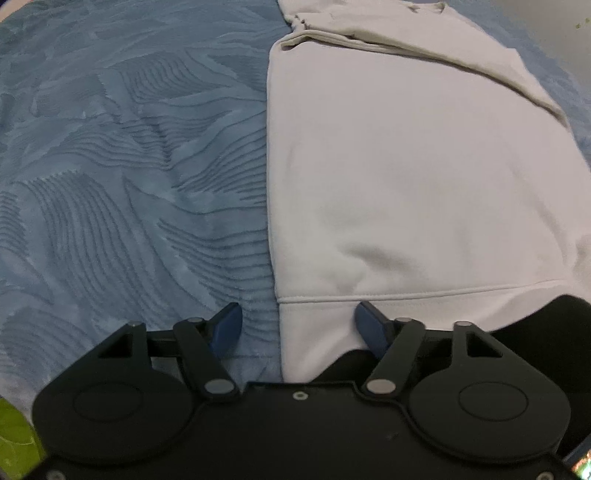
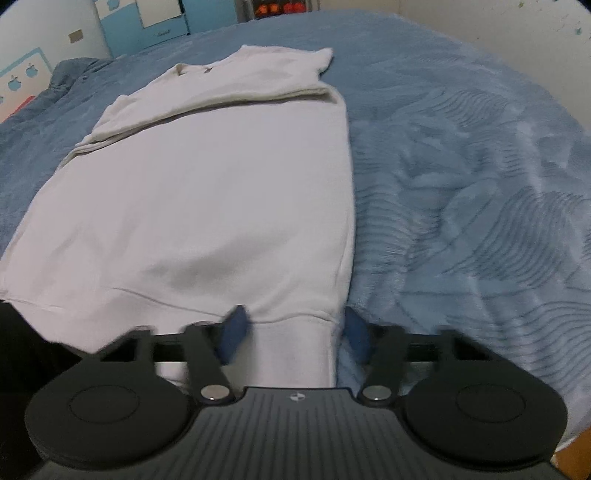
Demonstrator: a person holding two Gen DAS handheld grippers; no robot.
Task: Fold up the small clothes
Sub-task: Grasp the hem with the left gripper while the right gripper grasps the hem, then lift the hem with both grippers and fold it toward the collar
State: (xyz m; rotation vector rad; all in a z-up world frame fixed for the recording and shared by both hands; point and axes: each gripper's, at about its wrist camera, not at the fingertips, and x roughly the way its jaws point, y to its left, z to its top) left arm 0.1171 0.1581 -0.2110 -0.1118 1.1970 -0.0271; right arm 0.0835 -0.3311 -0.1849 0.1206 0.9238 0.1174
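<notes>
Blue fingertips (image 1: 227, 328) of the left gripper (image 1: 297, 326) stand wide apart, holding nothing, on both sides of the hem corner of the white garment (image 1: 406, 177). The right gripper (image 2: 293, 332) is also spread open, its pads (image 2: 234, 334) on each side of the other hem corner. From 6 o'clock the garment lies flat toward 12 o'clock on the blue textured blanket (image 2: 480, 184), with sleeves folded across its far end. Light blue cabinets (image 2: 162, 18) stand at 11 o'clock.

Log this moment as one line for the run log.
stage: hem grasp setup | left gripper: open at white shirt hem corner | right gripper: open at other corner | surface: blue blanket
</notes>
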